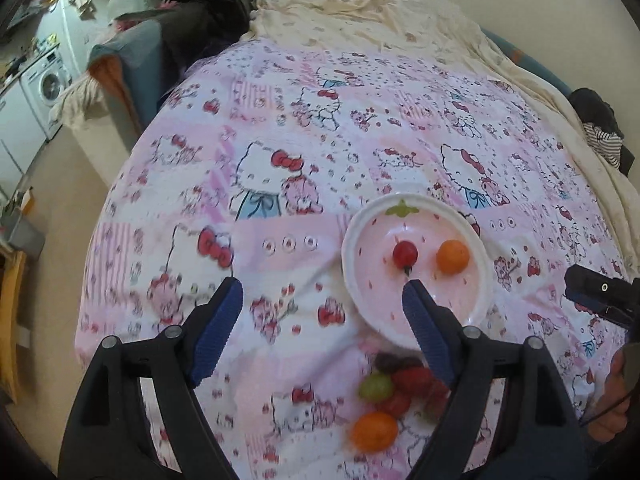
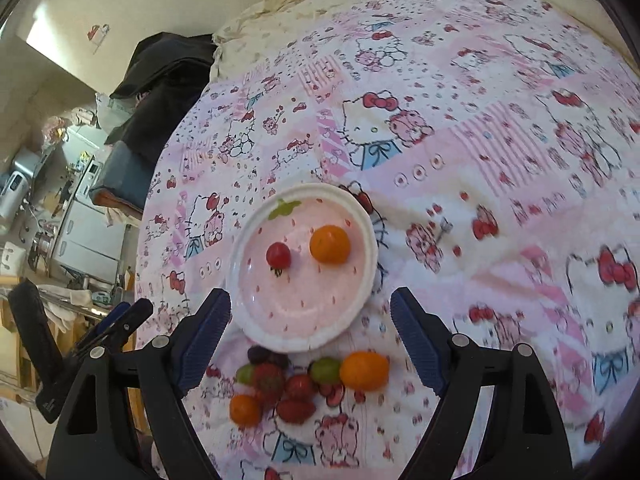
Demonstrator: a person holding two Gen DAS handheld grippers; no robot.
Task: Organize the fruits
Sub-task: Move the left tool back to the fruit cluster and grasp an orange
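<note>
Above a cartoon-print bedspread (image 2: 460,160), we hold both grippers with jaws apart and empty, left gripper (image 1: 320,320) and right gripper (image 2: 310,320). At centre frame, the pink plate (image 2: 280,320) carries a cherry tomato (image 2: 278,255), stem toward the frame's bottom, beside an orange (image 2: 330,244). Below it lies the fruit pile (image 2: 288,384), strung left to right.

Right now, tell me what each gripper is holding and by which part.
Nothing is held. The left gripper and right gripper are both open and empty, above the plate and loose fruit pile.
</note>
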